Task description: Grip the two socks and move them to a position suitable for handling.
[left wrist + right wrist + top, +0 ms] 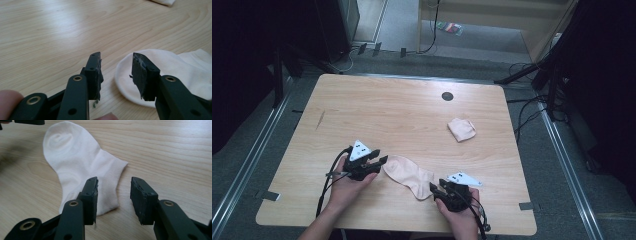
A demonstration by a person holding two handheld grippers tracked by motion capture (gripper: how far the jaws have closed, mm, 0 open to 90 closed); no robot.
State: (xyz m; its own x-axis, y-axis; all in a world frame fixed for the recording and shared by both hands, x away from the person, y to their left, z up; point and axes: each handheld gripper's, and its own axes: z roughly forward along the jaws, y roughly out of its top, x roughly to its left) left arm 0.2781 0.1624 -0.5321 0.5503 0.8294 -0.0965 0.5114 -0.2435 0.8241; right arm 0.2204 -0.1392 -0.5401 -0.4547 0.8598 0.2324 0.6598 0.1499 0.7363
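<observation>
My left gripper (116,72) has its jaws apart with nothing between them; the toe of the white sock (175,72) lies just past the right-hand jaw. My right gripper (113,200) also stands parted and empty, and the sock's cuff (110,192) lies just beyond its jaws.

no readable text, labels, brands or numbers anywhere
</observation>
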